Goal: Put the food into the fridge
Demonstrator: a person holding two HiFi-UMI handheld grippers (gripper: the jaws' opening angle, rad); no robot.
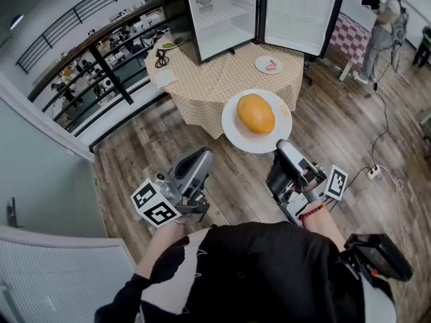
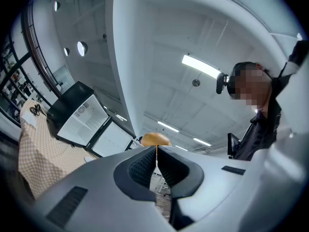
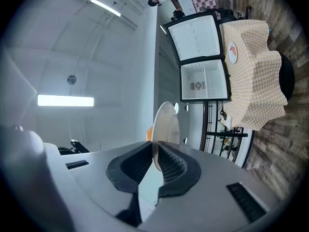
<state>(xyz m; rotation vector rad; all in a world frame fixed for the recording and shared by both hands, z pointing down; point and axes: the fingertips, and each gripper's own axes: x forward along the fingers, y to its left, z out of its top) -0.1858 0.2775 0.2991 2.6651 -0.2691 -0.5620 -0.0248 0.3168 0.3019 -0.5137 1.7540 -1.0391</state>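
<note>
Gripping the near rim of a white plate (image 1: 236,134), the right gripper (image 1: 283,147) has its two pads clenched on the plate's edge; its own view shows the rim caught edge-on between the dark ribbed pads. On the plate sits a single rounded piece of orange food (image 1: 256,113), lying near the plate's middle and filling much of it. The plate is held in the air on the person's side of a round table (image 1: 202,86) covered with a tan checked cloth.

The left gripper (image 1: 203,155) hangs just to the left of the plate, apart from it. Its jaws are pressed together with nothing between them, and in the left gripper view the orange food shows only beyond the tips.

On the far side of the table stands a small black fridge (image 1: 222,19). Its door (image 1: 300,15) is swung wide to the right, so the white inner walls and a shelf are in plain sight. The food on the plate is well apart from the fridge.

A small plate (image 1: 268,64) lies on the cloth in front of the open door and carries a red piece that is too small to identify. At the table's left edge, beside the fridge, sits another small dish (image 1: 168,44) with something pale on it, and a coiled black cable (image 1: 161,59) lies near it.
</note>
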